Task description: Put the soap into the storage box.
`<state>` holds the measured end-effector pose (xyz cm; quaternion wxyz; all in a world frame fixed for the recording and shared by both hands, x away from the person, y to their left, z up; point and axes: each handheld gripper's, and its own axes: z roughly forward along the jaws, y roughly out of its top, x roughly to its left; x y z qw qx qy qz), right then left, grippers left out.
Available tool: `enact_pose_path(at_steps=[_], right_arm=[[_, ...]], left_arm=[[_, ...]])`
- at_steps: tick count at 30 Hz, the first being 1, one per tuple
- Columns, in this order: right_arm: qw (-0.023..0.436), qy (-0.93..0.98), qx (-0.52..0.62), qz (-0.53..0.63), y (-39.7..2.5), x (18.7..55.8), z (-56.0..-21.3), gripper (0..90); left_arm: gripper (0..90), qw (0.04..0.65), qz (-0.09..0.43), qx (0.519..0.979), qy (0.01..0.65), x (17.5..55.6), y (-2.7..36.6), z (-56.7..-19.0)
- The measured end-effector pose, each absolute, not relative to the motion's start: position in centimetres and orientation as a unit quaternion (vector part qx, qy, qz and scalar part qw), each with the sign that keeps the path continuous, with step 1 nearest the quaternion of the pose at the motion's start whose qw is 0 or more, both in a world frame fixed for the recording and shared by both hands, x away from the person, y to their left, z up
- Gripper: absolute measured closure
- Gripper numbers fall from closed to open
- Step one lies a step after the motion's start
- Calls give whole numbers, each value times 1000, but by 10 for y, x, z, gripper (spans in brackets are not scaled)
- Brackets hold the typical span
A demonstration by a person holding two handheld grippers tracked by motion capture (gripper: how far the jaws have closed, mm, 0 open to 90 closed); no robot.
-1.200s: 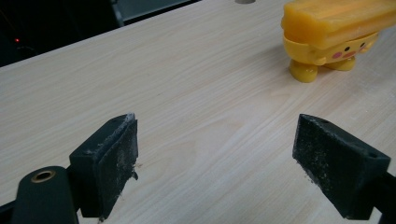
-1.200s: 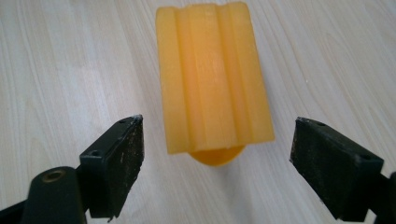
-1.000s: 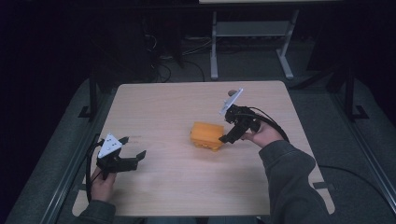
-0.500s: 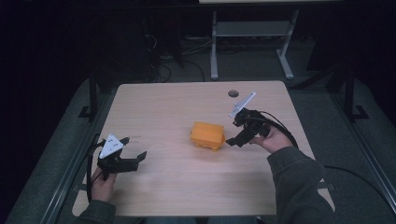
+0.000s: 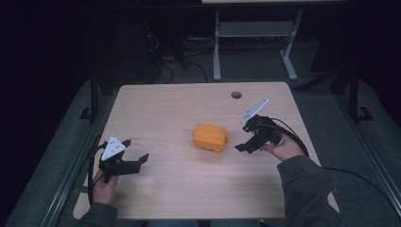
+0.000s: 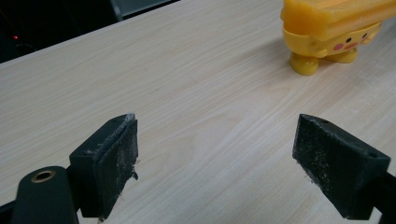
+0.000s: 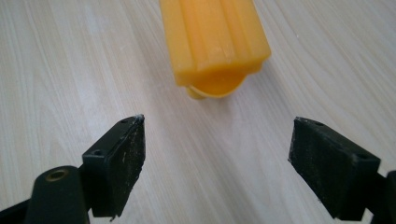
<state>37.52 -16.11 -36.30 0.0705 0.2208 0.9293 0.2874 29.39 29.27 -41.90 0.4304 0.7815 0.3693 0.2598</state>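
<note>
A yellow-orange toy [image 5: 210, 137] with short feet and a small cartoon face stands near the middle of the wooden table [image 5: 179, 109]. My right gripper [image 5: 242, 145] is open just to the right of it, a short gap away. In the right gripper view the toy [image 7: 212, 44] lies ahead of the gripper [image 7: 217, 161], beyond the parted jaws. My left gripper [image 5: 136, 160] is open near the table's front left, well apart from the toy. In the left gripper view the toy [image 6: 329, 30] stands far off at the upper right of the gripper [image 6: 217, 161].
A round cable hole [image 5: 236, 94] sits in the table near its far edge. Beyond the table a white desk frame [image 5: 255, 33] stands on the dark floor. Black cables trail from both grippers over the table's edges.
My right gripper has drawn back to the right, away from the toy, which now stands alone. The left gripper has stayed in place.
</note>
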Motion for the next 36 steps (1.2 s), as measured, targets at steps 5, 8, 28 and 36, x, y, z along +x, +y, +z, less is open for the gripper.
enact_pose_path(at_steps=[5,8,28,36], right_arm=[[69,926,233,289,-172,371,-368,182],[70,924,235,293,-178,368,-372,182],[63,910,278,300,-212,350,-389,185],[63,903,294,307,-226,343,-397,184]], left_arm=[[134,430,260,781,370,294,293,-419],[134,430,259,782,369,294,292,-420],[135,426,258,786,367,295,291,-421],[134,425,259,785,368,296,291,-421]])
